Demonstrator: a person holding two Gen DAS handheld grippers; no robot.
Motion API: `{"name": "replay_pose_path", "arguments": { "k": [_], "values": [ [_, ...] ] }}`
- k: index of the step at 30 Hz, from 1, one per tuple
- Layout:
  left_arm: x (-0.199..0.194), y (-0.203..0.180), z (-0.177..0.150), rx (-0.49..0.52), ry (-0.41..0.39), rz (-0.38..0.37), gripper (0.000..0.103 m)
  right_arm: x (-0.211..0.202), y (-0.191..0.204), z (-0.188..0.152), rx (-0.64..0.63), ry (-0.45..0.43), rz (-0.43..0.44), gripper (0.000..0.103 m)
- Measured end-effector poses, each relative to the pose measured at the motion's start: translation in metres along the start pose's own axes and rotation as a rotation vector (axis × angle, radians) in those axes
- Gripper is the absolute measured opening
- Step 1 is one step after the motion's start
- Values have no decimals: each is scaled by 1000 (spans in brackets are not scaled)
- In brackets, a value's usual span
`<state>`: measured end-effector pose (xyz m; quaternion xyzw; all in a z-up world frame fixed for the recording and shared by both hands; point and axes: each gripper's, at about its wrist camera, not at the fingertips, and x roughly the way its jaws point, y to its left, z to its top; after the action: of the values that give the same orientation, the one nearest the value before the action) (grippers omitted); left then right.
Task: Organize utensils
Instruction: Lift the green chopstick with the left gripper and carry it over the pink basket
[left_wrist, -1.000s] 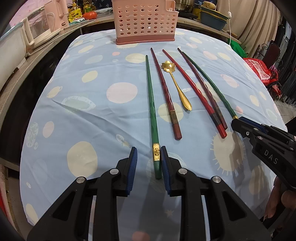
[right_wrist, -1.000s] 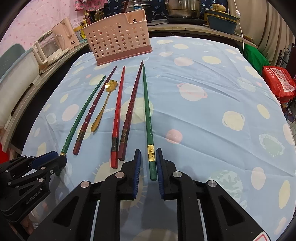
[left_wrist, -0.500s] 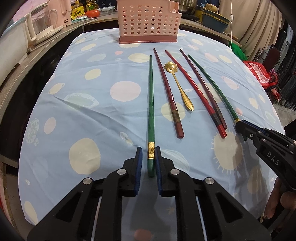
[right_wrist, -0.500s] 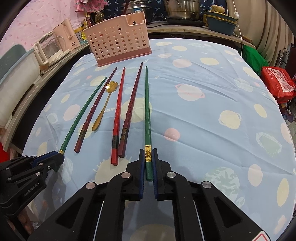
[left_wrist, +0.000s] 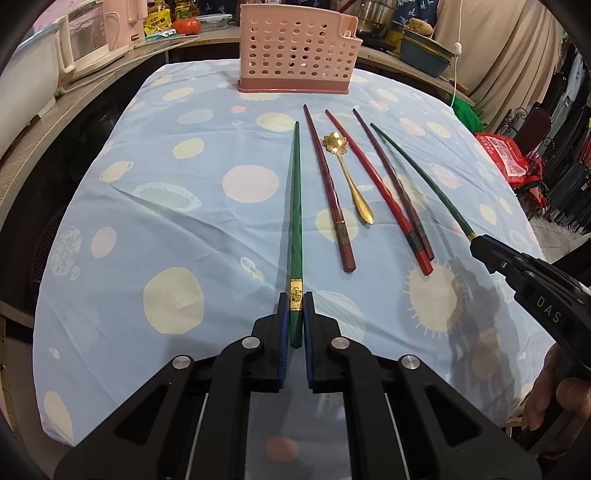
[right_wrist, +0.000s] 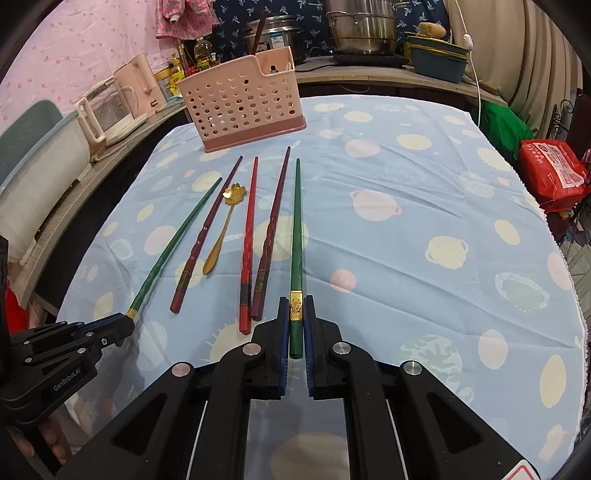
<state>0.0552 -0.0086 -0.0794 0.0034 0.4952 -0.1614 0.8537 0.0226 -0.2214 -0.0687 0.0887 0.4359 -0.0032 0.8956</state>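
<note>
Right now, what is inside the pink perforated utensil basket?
In the right wrist view, the pink basket shows one dark stick-like handle rising above its rim. Its perforated walls hide the lower interior, so other contents cannot be told.

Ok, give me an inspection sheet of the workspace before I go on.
Surface: table under a light blue cloth with pastel circles.
Job's things: pink perforated plastic utensil basket at the far edge; four red or maroon chopsticks and a gold flower-bowled spoon lying on the cloth.
Clutter: nothing seen on the cloth.
Grippers: left gripper closing on the left green chopstick; right gripper shut on the right green chopstick.
Cables: white cord hanging at the back.
Surroundings: steel pots, pale pink kettle, red bag.
</note>
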Motion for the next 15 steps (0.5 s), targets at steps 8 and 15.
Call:
{"name": "replay_pose_path", "arguments": {
  "k": [8, 15],
  "values": [
    [-30, -4, 9, -4, -65, -23, 7, -29, 1, 13, 8, -74, 29, 7],
    [-59, -6, 30, -8, -144, -36, 7, -61, 2, 38, 18, -170, 60, 7]
  ]
}}
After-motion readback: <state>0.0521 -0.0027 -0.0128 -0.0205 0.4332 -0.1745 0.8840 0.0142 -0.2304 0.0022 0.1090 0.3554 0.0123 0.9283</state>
